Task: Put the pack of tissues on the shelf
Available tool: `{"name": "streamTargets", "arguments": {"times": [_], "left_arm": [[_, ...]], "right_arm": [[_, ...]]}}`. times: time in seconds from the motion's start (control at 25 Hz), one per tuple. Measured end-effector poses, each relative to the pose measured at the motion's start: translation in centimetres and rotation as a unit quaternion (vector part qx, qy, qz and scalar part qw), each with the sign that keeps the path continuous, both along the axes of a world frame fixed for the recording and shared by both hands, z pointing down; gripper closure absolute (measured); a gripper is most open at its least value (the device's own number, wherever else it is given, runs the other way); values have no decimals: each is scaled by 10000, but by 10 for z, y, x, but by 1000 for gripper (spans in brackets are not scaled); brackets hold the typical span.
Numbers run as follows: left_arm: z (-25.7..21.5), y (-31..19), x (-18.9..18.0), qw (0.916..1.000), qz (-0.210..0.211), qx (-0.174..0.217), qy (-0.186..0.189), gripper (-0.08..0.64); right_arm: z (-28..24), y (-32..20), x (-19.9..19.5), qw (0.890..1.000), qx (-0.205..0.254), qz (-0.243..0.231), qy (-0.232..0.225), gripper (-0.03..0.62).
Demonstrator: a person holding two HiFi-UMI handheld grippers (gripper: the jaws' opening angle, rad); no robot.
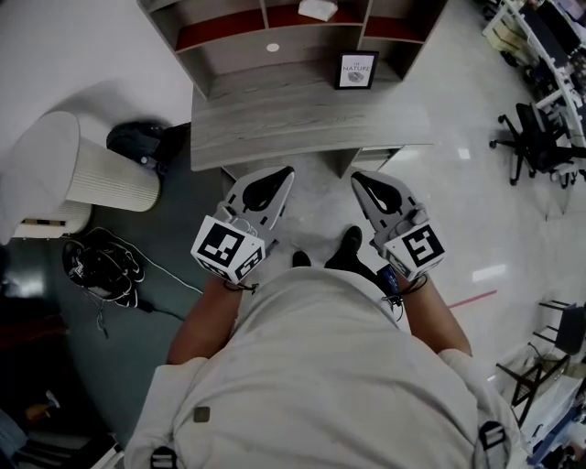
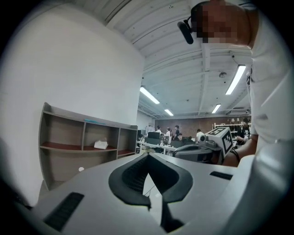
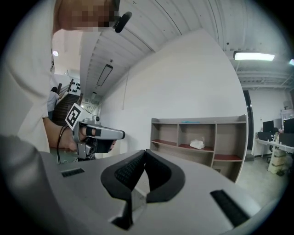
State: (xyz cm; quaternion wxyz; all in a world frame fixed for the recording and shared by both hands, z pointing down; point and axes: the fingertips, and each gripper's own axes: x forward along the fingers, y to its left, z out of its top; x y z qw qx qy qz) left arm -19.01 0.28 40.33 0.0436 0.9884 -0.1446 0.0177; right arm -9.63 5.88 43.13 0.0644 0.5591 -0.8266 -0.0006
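The white pack of tissues (image 1: 318, 9) lies in the middle compartment of the wooden shelf (image 1: 229, 27), on its red board. It also shows small and far off in the left gripper view (image 2: 101, 144) and the right gripper view (image 3: 197, 144). I hold both grippers close to my body, well short of the shelf and pointing toward it. My left gripper (image 1: 288, 171) (image 2: 148, 156) is shut with nothing between its jaws. My right gripper (image 1: 357, 176) (image 3: 145, 152) is shut and empty too.
A grey desk (image 1: 302, 119) stands between me and the shelf, with a framed picture (image 1: 355, 70) on it. A small white disc (image 1: 272, 47) lies on a lower shelf board. A white ribbed chair (image 1: 82, 169) and tangled cables (image 1: 101, 266) are at left, an office chair (image 1: 540, 137) at right.
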Motion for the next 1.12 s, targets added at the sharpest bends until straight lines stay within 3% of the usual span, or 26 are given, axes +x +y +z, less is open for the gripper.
{"name": "streamTargets", "arguments": {"times": [0.36,1.12], "left_arm": [[4,13,-21,9997,218,-53,99,545],[4,24,-20,9993,354,59,121,545]], "right_arm": [[15,17,-30,9997,-149,-188,64,572],[14,28,-31,9993,-152,-291,176,572]]}}
